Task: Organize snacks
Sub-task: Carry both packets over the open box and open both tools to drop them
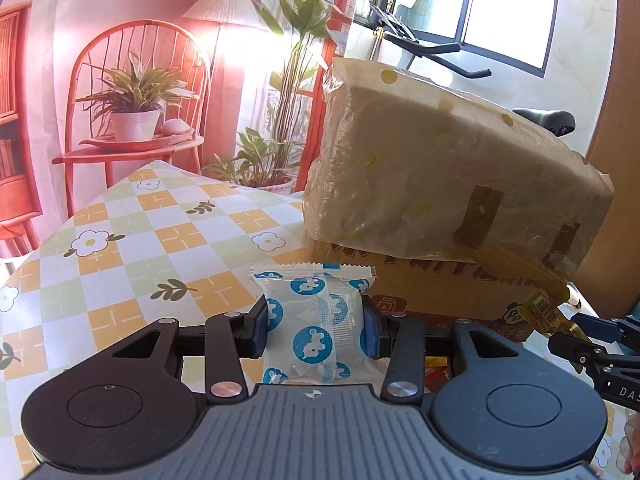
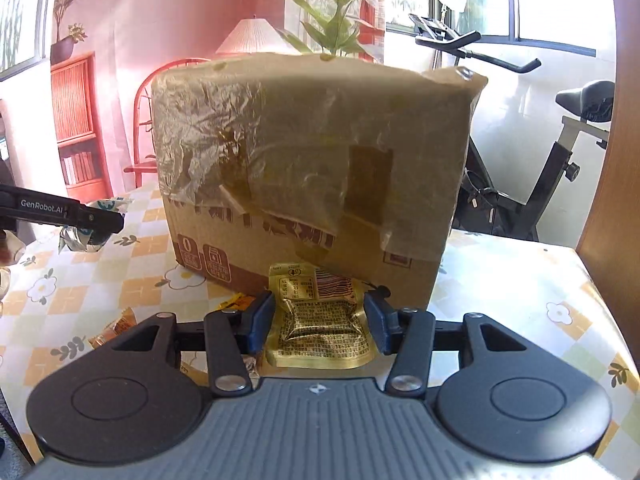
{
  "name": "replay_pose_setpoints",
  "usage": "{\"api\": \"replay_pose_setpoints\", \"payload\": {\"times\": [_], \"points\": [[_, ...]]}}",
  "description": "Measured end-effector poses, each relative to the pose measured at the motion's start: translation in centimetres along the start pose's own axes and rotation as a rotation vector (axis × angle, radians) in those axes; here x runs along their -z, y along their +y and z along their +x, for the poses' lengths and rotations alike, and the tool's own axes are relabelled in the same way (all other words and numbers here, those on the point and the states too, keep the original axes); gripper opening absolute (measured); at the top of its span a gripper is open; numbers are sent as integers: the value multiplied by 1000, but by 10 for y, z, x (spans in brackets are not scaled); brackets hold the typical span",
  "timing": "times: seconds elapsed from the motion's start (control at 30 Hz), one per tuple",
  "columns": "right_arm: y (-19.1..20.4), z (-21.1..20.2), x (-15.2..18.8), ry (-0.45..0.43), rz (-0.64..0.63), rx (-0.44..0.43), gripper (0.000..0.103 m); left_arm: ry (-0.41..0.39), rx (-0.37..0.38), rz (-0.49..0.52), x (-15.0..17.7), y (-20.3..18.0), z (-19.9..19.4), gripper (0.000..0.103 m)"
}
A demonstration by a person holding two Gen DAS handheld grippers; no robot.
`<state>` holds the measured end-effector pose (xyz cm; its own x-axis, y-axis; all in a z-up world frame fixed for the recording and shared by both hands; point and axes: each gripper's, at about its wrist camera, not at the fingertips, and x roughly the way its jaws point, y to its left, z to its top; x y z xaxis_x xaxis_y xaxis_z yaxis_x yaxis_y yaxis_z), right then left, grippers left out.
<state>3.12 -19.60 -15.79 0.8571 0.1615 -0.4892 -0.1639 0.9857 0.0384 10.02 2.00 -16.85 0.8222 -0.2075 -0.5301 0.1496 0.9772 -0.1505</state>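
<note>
The white snack packet (image 1: 316, 320) with blue round marks sits squarely between the jaws of the left gripper (image 1: 316, 326), both blue pads pressed against its sides — it is gripped, its crimped top edge poking out past the fingertips toward the cardboard box (image 1: 440, 216). The gold foil packet (image 2: 322, 320), printed with small text and a barcode, is pinched the same way in the jaws of the right gripper (image 2: 320, 322), its top edge right up against the foot of the box. Both packets are held in front of the box, the white one off its left corner, the gold one before its near face.

The box stands on the worktop (image 1: 132, 248), which has a checked cloth with flowers, and is wrapped over its upper part in crinkled plastic film and tape. A few orange wrappers (image 2: 120, 326) lie on the cloth to the left of the box, near the right gripper — too blurred to read.
</note>
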Motion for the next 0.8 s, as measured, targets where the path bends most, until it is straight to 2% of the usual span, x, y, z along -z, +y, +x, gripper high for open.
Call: {"api": "replay_pose_setpoints", "payload": {"times": [0.47,0.67,0.8], "points": [[40,-33,-35,-134,-95,-109,52,-90,26,13,-17,-7,-29,47],[46,-46,-73,-240,-122,-118,52,-146,43,20,-40,-10,-39,47],[35,-43,-106,-283,-134,-99,52,-187,72,51,-71,-22,-39,47]]}}
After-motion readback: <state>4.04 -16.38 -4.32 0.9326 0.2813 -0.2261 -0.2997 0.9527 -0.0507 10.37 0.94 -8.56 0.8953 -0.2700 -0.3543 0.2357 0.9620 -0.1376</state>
